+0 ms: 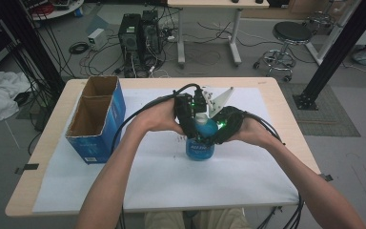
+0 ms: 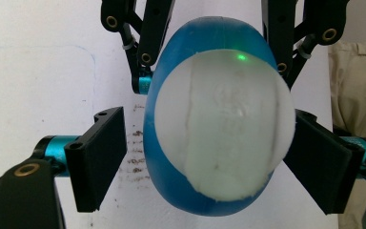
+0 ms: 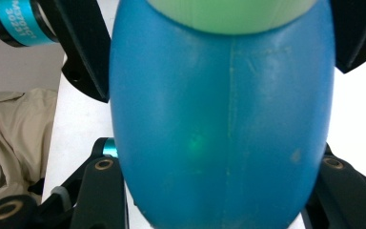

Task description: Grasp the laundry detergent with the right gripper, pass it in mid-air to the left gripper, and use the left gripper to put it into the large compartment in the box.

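Blue bottle [image 1: 200, 145] upright mid-tabletop [image 1: 248, 171], white cap [image 2: 224, 124] on top. Left hand-held gripper [image 1: 192, 125] released around the cap, left pad apart, right pad close beside. Right hand-held gripper [image 1: 218, 135] straddling the body; grip impossible to tell. Blue box [image 1: 97, 119] well left.

A grey floor [image 1: 9, 157] runs behind the wooden table [image 1: 43, 143]. Two dark computer towers [image 1: 138, 36] stand among tangled cables [image 1: 83, 52], near a white desk [image 1: 209, 28]. A black round stool [image 1: 286, 45] sits to the right, beside a dark mat [image 1: 331, 112]. White cloth [image 1: 0, 93] lies at left.
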